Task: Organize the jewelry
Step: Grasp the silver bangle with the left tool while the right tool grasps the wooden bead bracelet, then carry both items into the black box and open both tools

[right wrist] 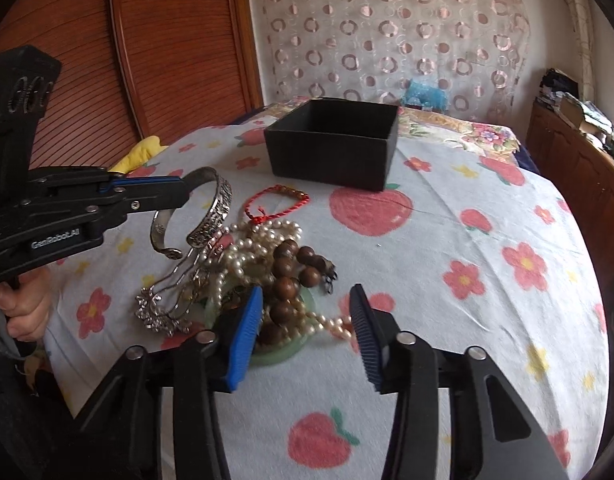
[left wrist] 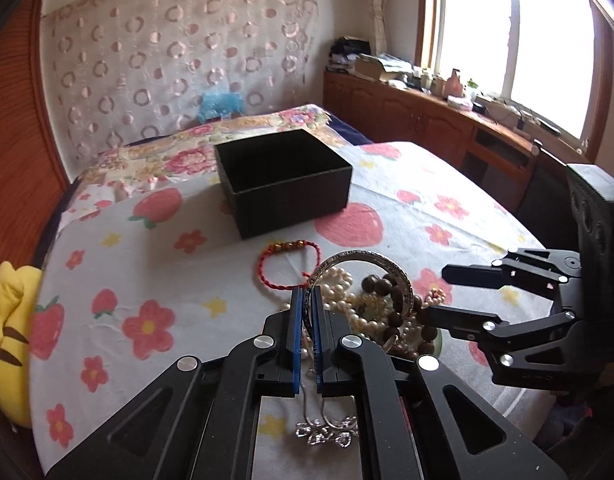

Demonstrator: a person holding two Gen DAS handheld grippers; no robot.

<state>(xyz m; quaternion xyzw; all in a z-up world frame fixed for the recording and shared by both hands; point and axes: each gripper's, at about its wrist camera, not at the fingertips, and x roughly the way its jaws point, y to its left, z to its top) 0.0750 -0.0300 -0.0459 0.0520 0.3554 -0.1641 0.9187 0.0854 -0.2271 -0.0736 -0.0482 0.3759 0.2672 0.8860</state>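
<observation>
The left gripper (left wrist: 306,300) has its blue pads pinched together on the silver bangle (right wrist: 211,204), gripping one side of the open cuff so that it hangs lifted above the heap, its two ends pointing down toward the silver chain necklace (right wrist: 163,308). The right gripper (right wrist: 307,320) stands with its fingers spread wide and nothing between them; its blue pads (right wrist: 243,340) sit low over the near edge of the pile, on either side of the brown wooden beads (right wrist: 291,276) and a loop of the pearl strand (right wrist: 251,248). Whether a pad touches the beads is hard to make out from here.

Everything lies on a bed sheet (right wrist: 447,240) printed with strawberries and flowers. The jewelry is tangled together near the front, resting partly on a pale green ring or dish (right wrist: 283,350) of some sort. A red cord bracelet (left wrist: 287,264) with gold beads lies just beyond the heap, apart from it, and farther back stands the black box (left wrist: 283,180), open at the top. A yellow plush toy (left wrist: 9,340) sits at the sheet's left edge. Behind are a sheer curtain with pink circles (left wrist: 179,48), wooden panelling, a bright window (left wrist: 519,36) and a low cluttered cabinet (left wrist: 427,112).

The bangle is broad, dull silver, with embossed patterning along its outer face.
</observation>
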